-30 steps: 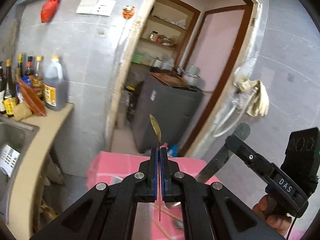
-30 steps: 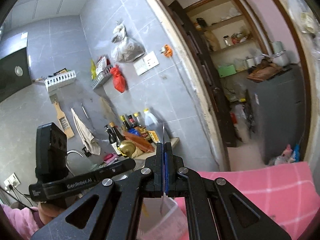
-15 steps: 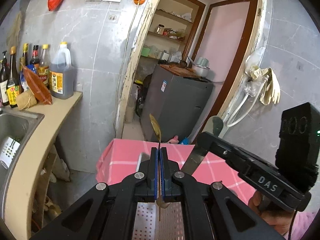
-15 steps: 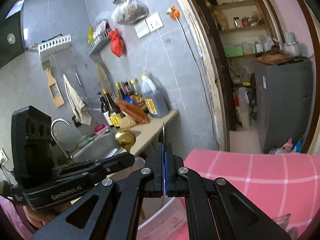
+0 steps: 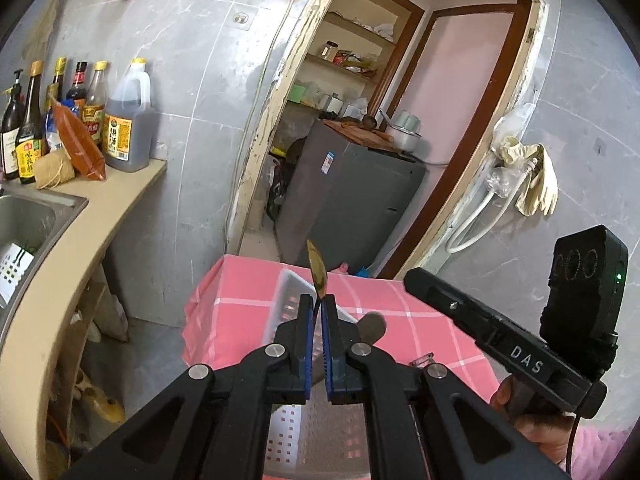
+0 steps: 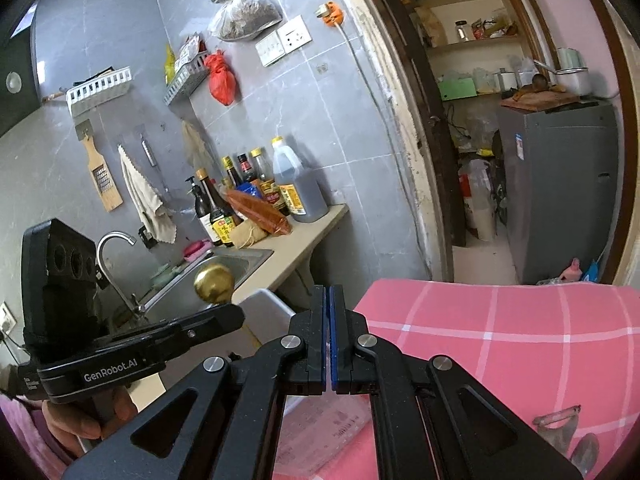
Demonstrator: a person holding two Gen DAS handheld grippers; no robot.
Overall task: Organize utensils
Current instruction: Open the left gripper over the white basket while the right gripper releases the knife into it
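Note:
My left gripper [image 5: 319, 308] is shut on a gold spoon [image 5: 316, 269], bowl upward, above a white perforated plastic tray [image 5: 296, 436] on the pink checked tablecloth [image 5: 240, 308]. The spoon's round bowl also shows in the right wrist view [image 6: 214, 282], above the left gripper's finger. My right gripper [image 6: 329, 300] has its jaws together; a thin blade that stuck up between them earlier does not show now. In the left wrist view a dark rounded utensil tip [image 5: 370, 326] shows by the right gripper's finger [image 5: 424, 284].
A counter [image 5: 100, 216] with sauce bottles [image 5: 124, 120] and a steel sink [image 5: 24, 216] is to the left. A doorway with a grey cabinet [image 5: 348, 200] is behind the table. Dark utensils [image 6: 568, 432] lie on the cloth at right.
Both grippers have tilted down towards the table; the tray and cloth now fill more of the view. The blade tip above the right jaws is no longer visible.

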